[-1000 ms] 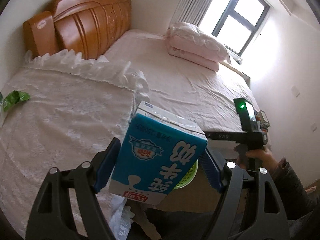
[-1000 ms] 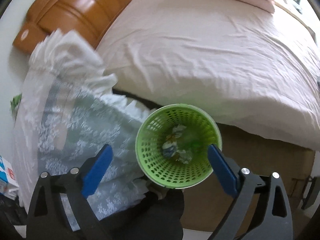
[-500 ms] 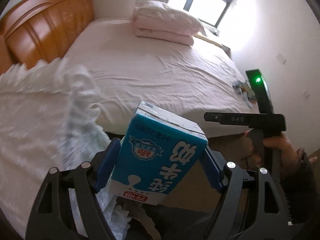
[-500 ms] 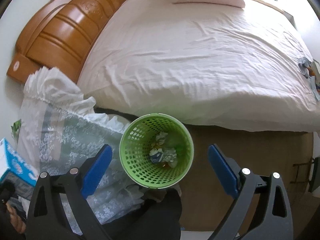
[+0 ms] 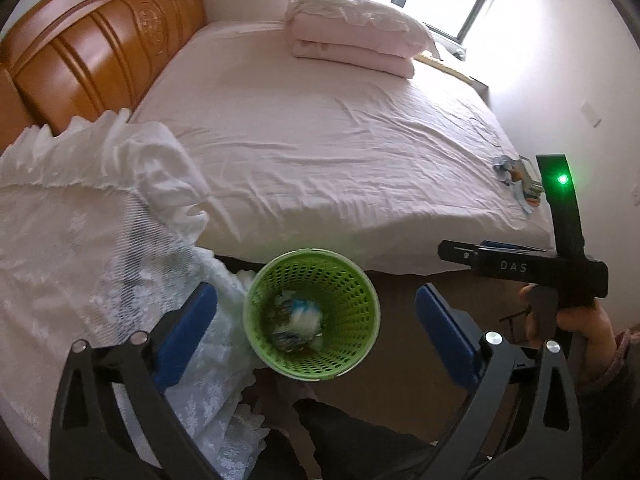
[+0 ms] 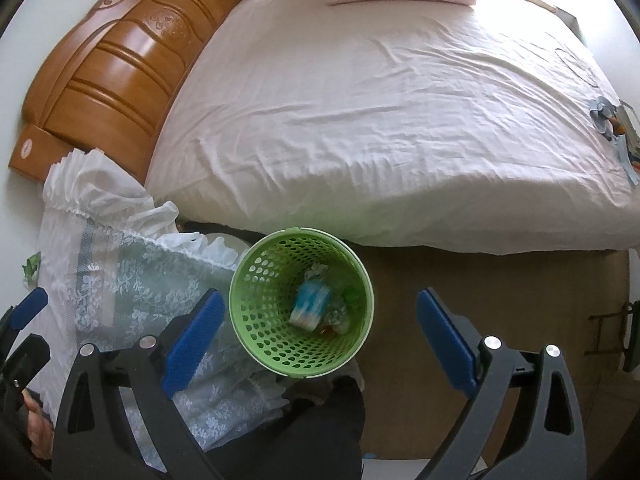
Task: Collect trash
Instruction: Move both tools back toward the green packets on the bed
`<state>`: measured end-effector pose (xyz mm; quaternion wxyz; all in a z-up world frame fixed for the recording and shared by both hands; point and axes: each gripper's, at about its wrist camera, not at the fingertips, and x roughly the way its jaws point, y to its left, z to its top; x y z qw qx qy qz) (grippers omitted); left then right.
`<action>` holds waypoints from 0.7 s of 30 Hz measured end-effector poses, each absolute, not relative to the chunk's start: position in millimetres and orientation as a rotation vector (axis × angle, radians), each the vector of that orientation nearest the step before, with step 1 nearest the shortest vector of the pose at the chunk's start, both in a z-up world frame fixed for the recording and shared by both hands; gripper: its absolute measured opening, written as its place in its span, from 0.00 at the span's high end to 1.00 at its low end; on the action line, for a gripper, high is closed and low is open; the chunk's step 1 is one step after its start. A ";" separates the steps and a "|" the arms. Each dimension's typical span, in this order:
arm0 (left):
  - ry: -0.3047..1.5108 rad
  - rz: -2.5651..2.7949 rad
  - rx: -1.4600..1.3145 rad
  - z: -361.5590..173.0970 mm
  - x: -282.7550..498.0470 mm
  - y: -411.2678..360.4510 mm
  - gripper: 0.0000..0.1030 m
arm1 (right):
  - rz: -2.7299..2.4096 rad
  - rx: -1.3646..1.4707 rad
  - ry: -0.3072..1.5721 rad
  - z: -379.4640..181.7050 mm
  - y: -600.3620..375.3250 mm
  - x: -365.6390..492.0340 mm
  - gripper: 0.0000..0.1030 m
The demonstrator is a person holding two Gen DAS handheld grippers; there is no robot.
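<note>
Released since the earlier frame, milk carton (image 6: 310, 306) lies in green basket (image 5: 312, 314) between spread, empty left gripper (image 5: 316, 328) fingers; right gripper (image 6: 320, 332) likewise gapes empty.

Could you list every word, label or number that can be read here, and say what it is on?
"DAS": on the black body of the right gripper, seen from the left wrist.
Blue carton in the green bin: print blurred, not readable.
Round sticker on the headboard's side post: too small to read.
</note>
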<state>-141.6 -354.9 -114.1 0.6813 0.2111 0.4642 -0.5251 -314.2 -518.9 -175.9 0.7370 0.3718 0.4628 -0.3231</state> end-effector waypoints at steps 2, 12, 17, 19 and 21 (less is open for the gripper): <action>1.037 -1.154 0.464 -111.6 -136.6 -348.8 0.08 | -0.703 0.813 1.018 -176.9 -515.9 -310.4 0.07; 0.977 -0.987 0.380 -85.9 -100.5 -291.6 0.08 | -0.562 0.719 1.013 -156.0 -479.3 -247.4 0.07; 0.946 -0.853 0.327 -68.7 -76.6 -237.5 0.08 | -0.391 0.582 0.984 -118.7 -435.3 -189.9 0.07; 0.922 -0.799 0.310 -61.0 -70.3 -215.4 0.08 | -0.343 0.524 0.967 -104.3 -418.2 -172.4 0.07; 0.895 -0.732 0.279 -52.5 -62.6 -187.3 0.08 | -0.296 0.473 0.944 -89.9 -399.5 -155.4 0.05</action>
